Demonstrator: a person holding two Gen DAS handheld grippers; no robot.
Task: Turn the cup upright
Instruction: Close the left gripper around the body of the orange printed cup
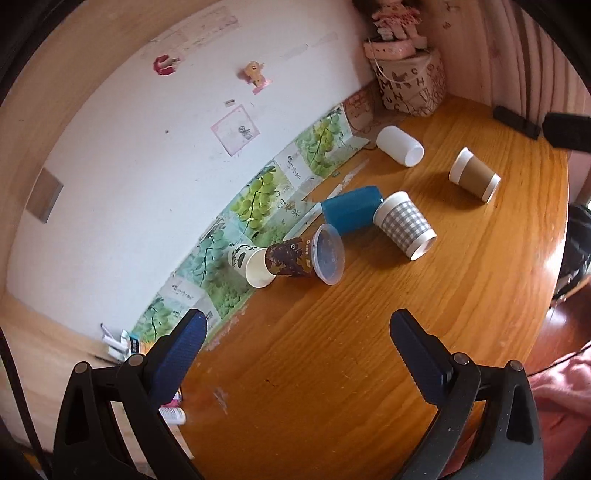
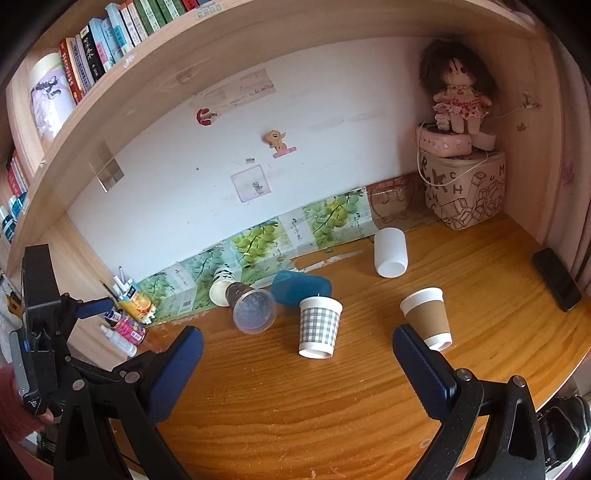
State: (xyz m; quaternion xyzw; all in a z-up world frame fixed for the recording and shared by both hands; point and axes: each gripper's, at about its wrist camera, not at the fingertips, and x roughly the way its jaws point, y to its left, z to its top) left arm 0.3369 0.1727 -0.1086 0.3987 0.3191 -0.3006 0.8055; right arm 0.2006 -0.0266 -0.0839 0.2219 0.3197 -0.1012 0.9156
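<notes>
Several cups lie on their sides on the wooden desk (image 1: pixel 351 350). A clear plastic cup with a brown patterned insert (image 1: pixel 306 256) (image 2: pixel 255 306) lies next to a white printed paper cup (image 1: pixel 251 264) (image 2: pixel 221 286). Beside them lie a blue cup (image 1: pixel 351 210) (image 2: pixel 301 288), a grey checked cup (image 1: pixel 404 223) (image 2: pixel 319 325), a brown sleeved cup (image 1: pixel 474 179) (image 2: pixel 428 317) and a plain white cup (image 1: pixel 400 146) (image 2: pixel 389 251). My left gripper (image 1: pixel 295 328) is open and empty, above the desk short of the clear cup. My right gripper (image 2: pixel 297 343) is open and empty, near the checked cup.
Green grape-print cartons (image 1: pixel 258 192) line the wall. A patterned bag (image 2: pixel 465 188) with a doll (image 2: pixel 458 92) stands in the back right corner. A black phone (image 2: pixel 557 278) lies at the right. Small bottles (image 2: pixel 125 325) stand at the left. Books (image 2: pixel 110 33) fill the shelf above.
</notes>
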